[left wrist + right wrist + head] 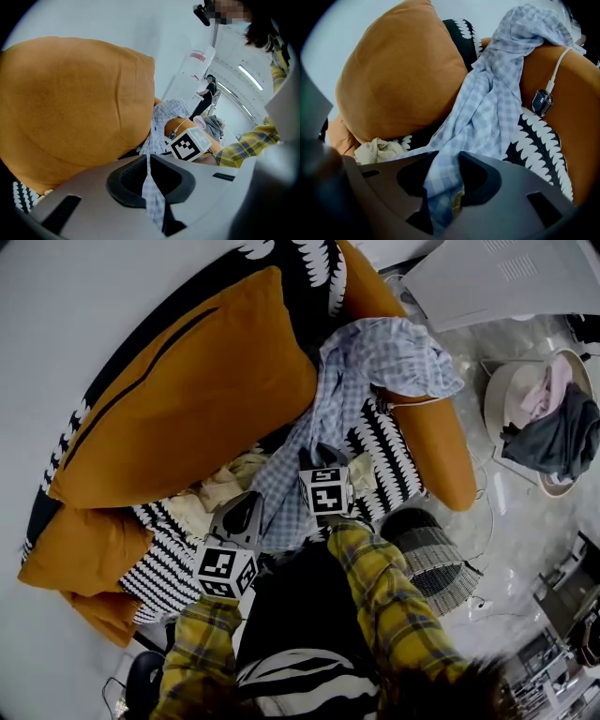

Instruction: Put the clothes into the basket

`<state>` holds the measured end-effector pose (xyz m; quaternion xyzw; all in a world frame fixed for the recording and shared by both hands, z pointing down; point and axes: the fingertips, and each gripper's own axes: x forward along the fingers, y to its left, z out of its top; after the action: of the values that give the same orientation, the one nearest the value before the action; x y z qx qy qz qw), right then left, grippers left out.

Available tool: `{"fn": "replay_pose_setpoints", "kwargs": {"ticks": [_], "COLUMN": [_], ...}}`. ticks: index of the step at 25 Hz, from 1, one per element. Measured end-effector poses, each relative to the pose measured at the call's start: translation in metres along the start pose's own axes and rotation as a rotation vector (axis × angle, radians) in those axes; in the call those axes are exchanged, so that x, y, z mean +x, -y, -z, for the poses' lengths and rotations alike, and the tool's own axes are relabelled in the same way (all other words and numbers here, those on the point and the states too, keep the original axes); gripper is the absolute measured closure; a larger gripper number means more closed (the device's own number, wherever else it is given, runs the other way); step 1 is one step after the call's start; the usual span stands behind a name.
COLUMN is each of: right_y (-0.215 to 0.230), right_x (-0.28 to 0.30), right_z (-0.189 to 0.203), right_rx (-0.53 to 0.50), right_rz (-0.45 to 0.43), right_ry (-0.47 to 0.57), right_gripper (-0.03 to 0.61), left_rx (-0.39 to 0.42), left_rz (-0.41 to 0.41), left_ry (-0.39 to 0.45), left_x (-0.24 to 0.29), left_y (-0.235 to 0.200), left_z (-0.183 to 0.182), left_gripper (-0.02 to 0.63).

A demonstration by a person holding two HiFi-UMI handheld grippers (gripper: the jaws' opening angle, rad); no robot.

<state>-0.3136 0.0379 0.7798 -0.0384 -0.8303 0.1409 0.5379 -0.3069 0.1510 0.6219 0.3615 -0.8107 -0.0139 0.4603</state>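
Light-blue checked cotton shirt (384,357) draped across orange sofa arm (441,442) and seat. Probably light, limp, will trail. Left gripper (146,161) jaws pinch thin fold; right gripper (445,164) jaws clamped on bunched cloth. Best hold: thick gathered bunch.

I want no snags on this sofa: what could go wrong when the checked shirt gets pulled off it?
1. The white cable with its small device lies right beside the checked shirt on the orange armrest. Pulling the shirt might drag them along.
2. The left hand-held gripper pinches only a thin strip of fabric, which might slip out.
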Motion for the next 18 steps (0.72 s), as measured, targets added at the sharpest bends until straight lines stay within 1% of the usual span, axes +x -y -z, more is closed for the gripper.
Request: {"fn": "replay_pose_setpoints", "kwargs": {"ticks": [2,3,6,11,18], "right_y": [-0.001,-0.002,-0.008,-0.019,-0.044], "right_x": [-0.002,-0.005,-0.018,-0.051,-0.12], "right_z": [-0.002,-0.005,-0.013,-0.025,-0.054], "right_rx": [0.004,0.006,-0.006,-0.014,-0.072], "right_rz": [-0.009,-0.015,-0.023,-0.036,-0.079], "right_ry": [-0.003,0.004,0.057,0.175,0.33], "right_gripper": [0.492,0.506,0.515,0.517,0.518], "left_rx": [0.01,0.018,0.032,0.032,0.05], "left_rz": [0.0,0.001,0.0,-0.002,-0.004], "left_ry": [0.002,0.005,0.024,0.054,0.118], "left_x": [-0.001,-0.002,-0.006,-0.022,-0.053], "left_y": [0.001,0.002,0.006,0.014,0.03], "left_z": [-0.003,-0.005,-0.006,-0.001,-0.012], "left_gripper": [0.578,0.578,0.578,0.578,0.578]}}
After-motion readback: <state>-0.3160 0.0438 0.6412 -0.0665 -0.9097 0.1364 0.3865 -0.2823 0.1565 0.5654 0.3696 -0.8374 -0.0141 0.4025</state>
